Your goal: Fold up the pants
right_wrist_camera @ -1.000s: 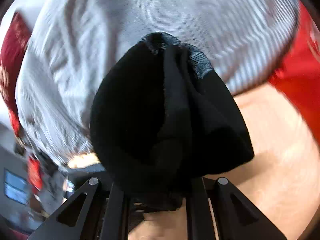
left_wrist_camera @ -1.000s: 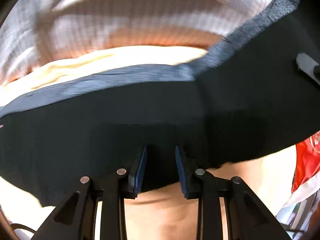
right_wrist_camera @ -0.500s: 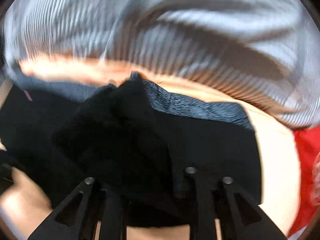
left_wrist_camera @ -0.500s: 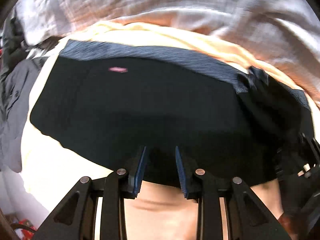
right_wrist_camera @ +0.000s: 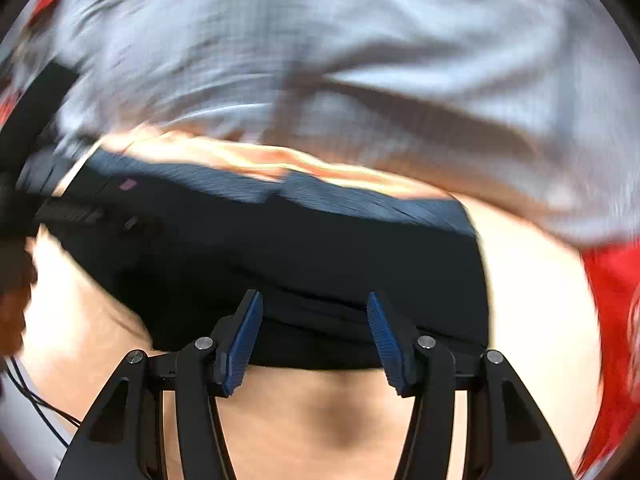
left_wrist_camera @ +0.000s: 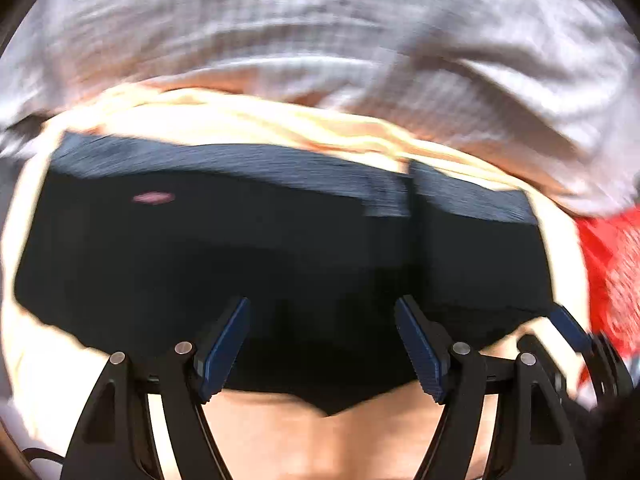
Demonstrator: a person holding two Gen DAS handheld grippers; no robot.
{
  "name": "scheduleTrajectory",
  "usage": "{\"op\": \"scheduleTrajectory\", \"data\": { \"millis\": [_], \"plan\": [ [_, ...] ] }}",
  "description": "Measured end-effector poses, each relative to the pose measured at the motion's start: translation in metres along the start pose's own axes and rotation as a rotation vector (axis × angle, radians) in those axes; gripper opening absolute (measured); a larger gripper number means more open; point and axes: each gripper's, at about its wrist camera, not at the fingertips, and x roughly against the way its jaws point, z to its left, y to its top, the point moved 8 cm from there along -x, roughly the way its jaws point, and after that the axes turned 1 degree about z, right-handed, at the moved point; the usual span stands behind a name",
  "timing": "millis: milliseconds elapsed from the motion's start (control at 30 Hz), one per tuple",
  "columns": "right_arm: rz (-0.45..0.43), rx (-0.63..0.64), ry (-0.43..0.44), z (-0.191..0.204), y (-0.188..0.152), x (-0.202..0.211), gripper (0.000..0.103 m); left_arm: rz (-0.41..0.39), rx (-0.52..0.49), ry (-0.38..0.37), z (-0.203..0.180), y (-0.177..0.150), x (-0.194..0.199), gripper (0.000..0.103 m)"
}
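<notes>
Both grippers, left (left_wrist_camera: 322,344) and right (right_wrist_camera: 314,334), had just opened, jaws apart over folded black pants (left_wrist_camera: 240,248) mid-frame.

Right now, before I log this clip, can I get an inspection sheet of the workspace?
Surface: pale cream cover, bare in front of the claws.
Job's things: black pants lying flat, grey waistband on the far side.
Clutter: grey checked cloth beyond the pants; red cloth at right.
Claws: left claw and right claw have just been opening; pads clear of the fabric.
Cables: thin black cable at lower left.
Surroundings: nothing seen.
</notes>
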Motion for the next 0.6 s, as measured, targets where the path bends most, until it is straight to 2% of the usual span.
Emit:
{"op": "scheduleTrajectory", "data": {
  "millis": [67, 200, 233, 267, 300, 400, 533, 600],
  "plan": [
    [0.028, -0.066, -0.003, -0.021, -0.005, -0.006, 0.059, 0.025, -0.037, -0.059, -0.029, 0.007, -0.013, 0.075],
    [0.068, -0.166, 0.024, -0.043, -0.020, -0.005, 0.056, 0.050, -0.081, -0.080, -0.057, 0.014, -0.035, 0.075],
    [0.073, -0.178, 0.031, -0.044, -0.022, -0.007, 0.055, 0.054, -0.086, -0.087, -0.061, 0.015, -0.039, 0.063],
    [0.081, -0.192, 0.042, -0.046, -0.022, -0.011, 0.051, 0.060, -0.096, -0.093, -0.054, 0.014, -0.041, 0.045],
    [0.094, -0.210, 0.059, -0.050, -0.022, -0.016, 0.043, 0.084, -0.109, -0.077, -0.058, 0.015, -0.046, 0.023],
    [0.115, -0.238, 0.087, -0.053, -0.029, -0.017, 0.032, 0.088, -0.131, -0.080, -0.055, 0.013, -0.049, 0.017],
    [0.140, -0.266, 0.105, -0.059, -0.039, -0.019, 0.029, 0.139, -0.134, -0.051, -0.047, -0.011, -0.059, 0.016],
    [0.158, -0.274, 0.114, -0.060, -0.047, -0.021, 0.029, 0.161, -0.120, -0.042, -0.029, -0.030, -0.061, 0.016]
  ]
}}
